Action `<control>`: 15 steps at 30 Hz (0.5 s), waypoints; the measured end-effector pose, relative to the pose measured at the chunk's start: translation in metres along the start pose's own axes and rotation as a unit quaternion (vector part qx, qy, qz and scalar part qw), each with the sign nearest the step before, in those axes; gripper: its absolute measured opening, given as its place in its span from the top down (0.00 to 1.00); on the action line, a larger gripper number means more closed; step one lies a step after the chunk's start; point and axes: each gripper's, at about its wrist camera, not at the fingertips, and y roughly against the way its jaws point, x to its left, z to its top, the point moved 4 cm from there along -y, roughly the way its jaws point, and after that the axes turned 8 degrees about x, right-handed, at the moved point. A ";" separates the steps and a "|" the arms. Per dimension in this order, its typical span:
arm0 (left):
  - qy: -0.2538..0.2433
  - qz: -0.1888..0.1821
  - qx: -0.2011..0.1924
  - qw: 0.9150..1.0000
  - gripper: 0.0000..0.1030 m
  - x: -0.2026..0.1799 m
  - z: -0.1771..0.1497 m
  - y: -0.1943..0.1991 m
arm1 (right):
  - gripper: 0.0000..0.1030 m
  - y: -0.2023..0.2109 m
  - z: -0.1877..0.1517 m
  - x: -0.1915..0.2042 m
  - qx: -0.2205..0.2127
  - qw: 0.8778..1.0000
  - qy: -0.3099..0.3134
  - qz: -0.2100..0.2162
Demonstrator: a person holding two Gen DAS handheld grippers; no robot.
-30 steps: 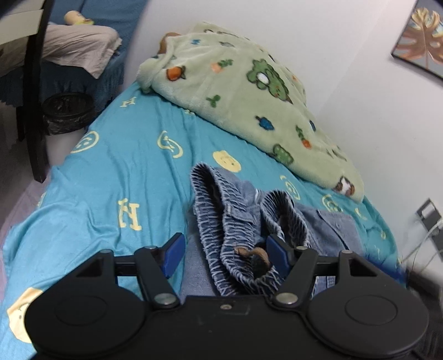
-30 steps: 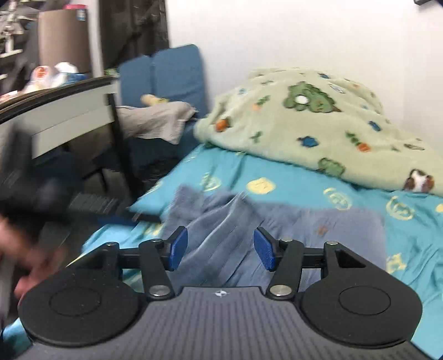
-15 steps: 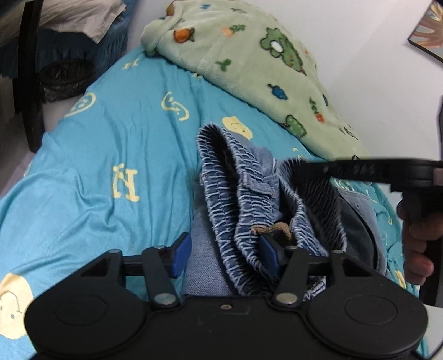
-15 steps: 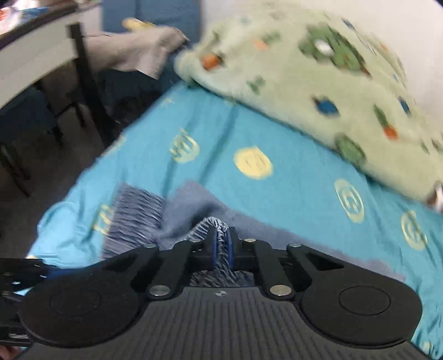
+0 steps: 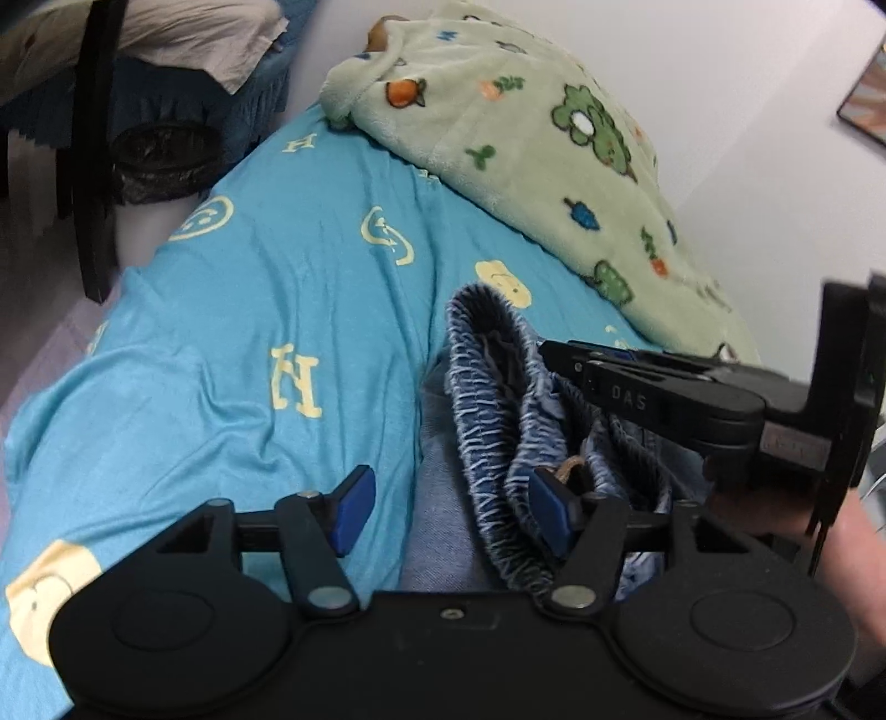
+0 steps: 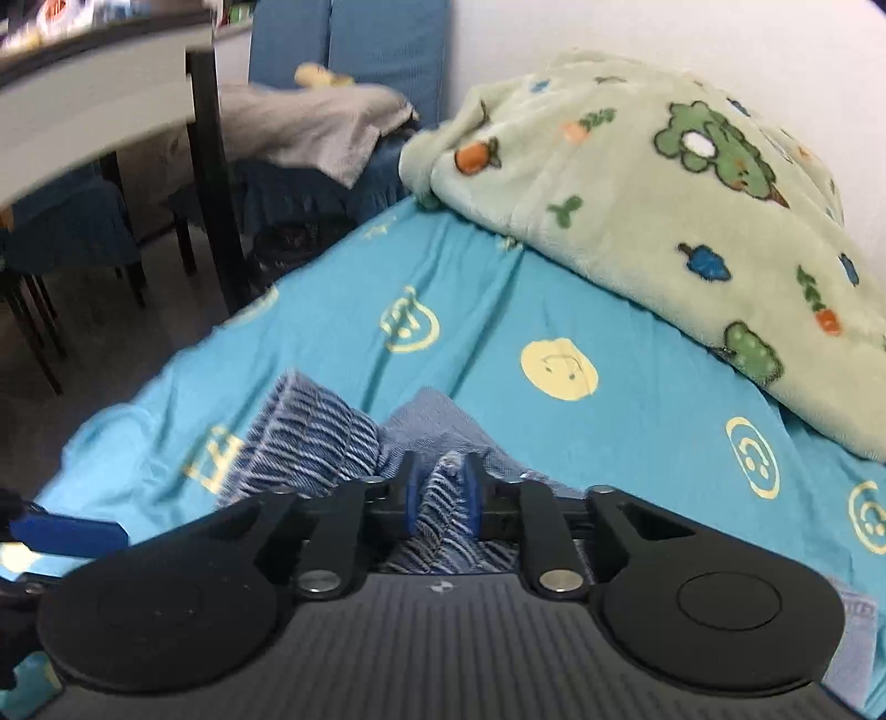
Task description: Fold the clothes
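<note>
Cloth, plastic and metal: surfaces on and around the bed

Denim shorts (image 5: 498, 399): woven blue cotton, matt, with a ribbed, gathered elastic waistband and a rough brown cord. Bed sheet (image 5: 249, 310): smooth turquoise cloth, faint sheen, printed yellow motifs, softly creased. Blanket (image 5: 526, 138): pale green fleece, plush and fuzzy, matt. Left hand-held gripper (image 5: 448, 509): matt black plastic body, blue rubbery pads, dull silver metal pivot pins. Right hand-held gripper (image 6: 440, 495): the same black plastic, its housing finely ribbed. Chair cover (image 6: 343, 44): blue woven fabric. Table leg (image 6: 213, 183): dark, smooth, matt.
</note>
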 end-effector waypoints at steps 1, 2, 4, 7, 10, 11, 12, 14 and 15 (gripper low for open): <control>0.004 -0.006 -0.003 1.000 0.33 0.000 0.000 0.004 | 0.54 0.011 -0.002 -0.002 -0.010 1.000 -0.008 0.006; 0.008 -0.013 -0.007 1.000 0.30 0.000 -0.001 0.008 | 0.52 0.021 -0.004 -0.004 -0.020 1.000 -0.016 0.013; 0.016 -0.042 -0.004 0.999 0.27 0.000 -0.002 0.012 | 0.52 0.047 -0.011 -0.009 -0.034 0.998 -0.034 0.028; 0.029 -0.092 0.006 0.995 0.20 -0.002 -0.005 0.014 | 0.50 0.092 -0.030 -0.025 -0.053 0.995 -0.072 0.032; 0.035 -0.113 0.013 0.993 0.16 -0.006 -0.009 0.010 | 0.42 0.130 -0.056 -0.048 -0.057 0.991 -0.118 0.021; 0.036 -0.110 0.018 0.993 0.16 -0.005 -0.011 0.006 | 0.38 0.139 -0.067 -0.058 -0.054 0.989 -0.136 0.013; 0.036 -0.102 0.019 0.994 0.16 -0.004 -0.012 0.003 | 0.38 0.147 -0.079 -0.068 -0.051 0.987 -0.154 0.007; 0.038 -0.086 0.017 0.995 0.16 0.000 -0.012 -0.004 | 0.34 0.158 -0.104 -0.090 -0.049 0.980 -0.192 0.001; 0.042 -0.082 0.017 0.996 0.16 0.002 -0.012 -0.009 | 0.32 0.162 -0.116 -0.100 -0.053 0.976 -0.213 0.002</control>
